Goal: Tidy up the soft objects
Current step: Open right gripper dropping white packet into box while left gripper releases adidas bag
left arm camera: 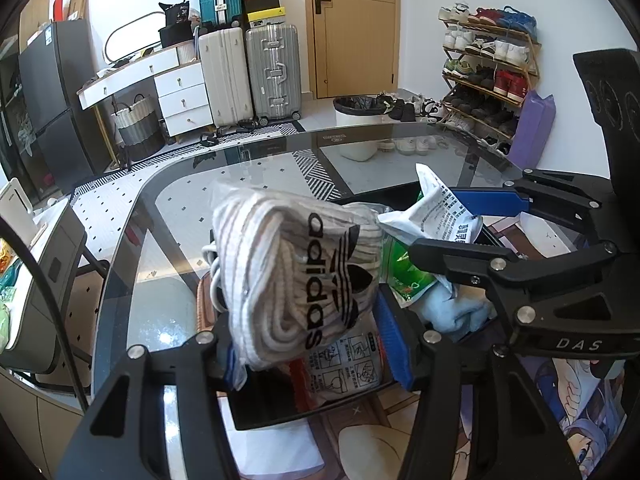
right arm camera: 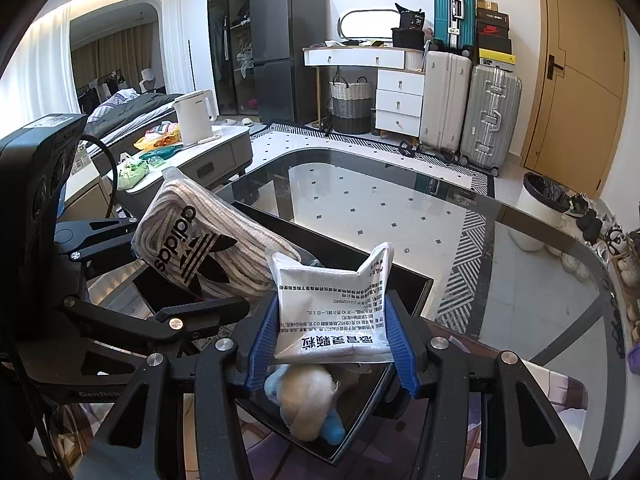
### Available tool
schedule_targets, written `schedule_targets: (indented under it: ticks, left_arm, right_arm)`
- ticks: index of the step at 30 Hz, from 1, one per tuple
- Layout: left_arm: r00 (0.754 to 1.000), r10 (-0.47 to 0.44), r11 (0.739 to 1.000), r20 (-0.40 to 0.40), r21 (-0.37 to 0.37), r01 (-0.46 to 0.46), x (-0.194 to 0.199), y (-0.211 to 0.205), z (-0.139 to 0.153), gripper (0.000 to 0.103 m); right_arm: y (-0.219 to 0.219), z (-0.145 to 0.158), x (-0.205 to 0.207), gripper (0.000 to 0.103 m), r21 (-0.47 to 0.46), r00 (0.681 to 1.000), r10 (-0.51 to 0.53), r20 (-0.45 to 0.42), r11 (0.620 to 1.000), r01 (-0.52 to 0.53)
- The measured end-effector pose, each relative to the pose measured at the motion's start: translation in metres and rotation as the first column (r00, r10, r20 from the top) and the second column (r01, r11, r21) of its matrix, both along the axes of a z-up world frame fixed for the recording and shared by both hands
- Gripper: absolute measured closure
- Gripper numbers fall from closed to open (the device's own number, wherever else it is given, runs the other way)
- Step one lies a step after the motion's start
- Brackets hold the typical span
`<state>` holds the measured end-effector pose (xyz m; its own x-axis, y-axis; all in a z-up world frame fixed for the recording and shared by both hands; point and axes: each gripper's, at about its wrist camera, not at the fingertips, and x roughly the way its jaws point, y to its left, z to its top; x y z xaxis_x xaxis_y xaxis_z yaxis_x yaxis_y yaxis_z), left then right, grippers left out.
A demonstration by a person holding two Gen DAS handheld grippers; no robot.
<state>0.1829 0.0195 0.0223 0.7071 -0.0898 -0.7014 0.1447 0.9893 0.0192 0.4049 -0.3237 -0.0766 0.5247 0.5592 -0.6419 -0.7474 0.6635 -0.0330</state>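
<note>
A clear bag of white ribbed socks with a black adidas logo hangs above the black tray, and my left gripper is shut on it, blue pads on both sides. In the right wrist view the same sock bag is at the left in the left gripper. My right gripper is shut on a white printed packet over the tray. A blue and white soft item lies in the tray below it. A green packet sits beside the right gripper.
The tray rests on a dark-rimmed glass table over a printed mat. A side table with a white kettle stands to the left. A white bin, suitcases and a shoe rack are beyond the table.
</note>
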Motion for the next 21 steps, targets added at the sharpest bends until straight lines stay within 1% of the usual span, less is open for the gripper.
schedule_targets:
  ticks: [5,10,12,14,16,18,21]
  left_arm:
    - [1.000,-0.012,1.000,0.000,0.003,0.012,-0.001,-0.001,0.000,0.046]
    - [1.000,-0.018,1.000,-0.003,-0.001,0.018,-0.002,-0.001,0.001,0.044]
    - [1.000,-0.018,1.000,0.000,-0.007,0.018,-0.004,0.000,0.002,0.037]
    - [1.000,-0.011,1.000,0.004,-0.008,0.011,-0.006,0.001,0.004,0.032]
    - [1.000,-0.016,1.000,0.004,-0.018,0.016,-0.007,0.002,0.006,0.028]
    - [1.000,-0.017,1.000,0.014,-0.013,0.018,-0.009,0.001,0.009,0.025]
    - [1.000,-0.014,1.000,0.024,0.000,0.014,-0.012,0.000,0.012,0.024]
  right_arm:
    - [-0.001,0.000,0.001,0.048,0.002,1.000,0.001,0.004,1.000,-0.001]
    - [-0.005,0.000,-0.003,0.037,0.020,1.000,-0.004,0.006,1.000,0.004]
    - [-0.006,0.001,-0.005,0.035,0.029,1.000,-0.002,0.010,1.000,0.001]
    - [-0.009,0.004,-0.007,0.029,0.037,1.000,-0.002,0.018,0.999,0.001]
    - [-0.011,0.007,-0.009,0.020,0.046,1.000,-0.001,0.028,0.999,0.000]
    - [-0.013,0.009,-0.011,0.017,0.049,0.999,-0.003,0.034,0.999,0.001]
    - [-0.015,0.011,-0.013,0.014,0.051,0.999,-0.007,0.040,0.999,0.005]
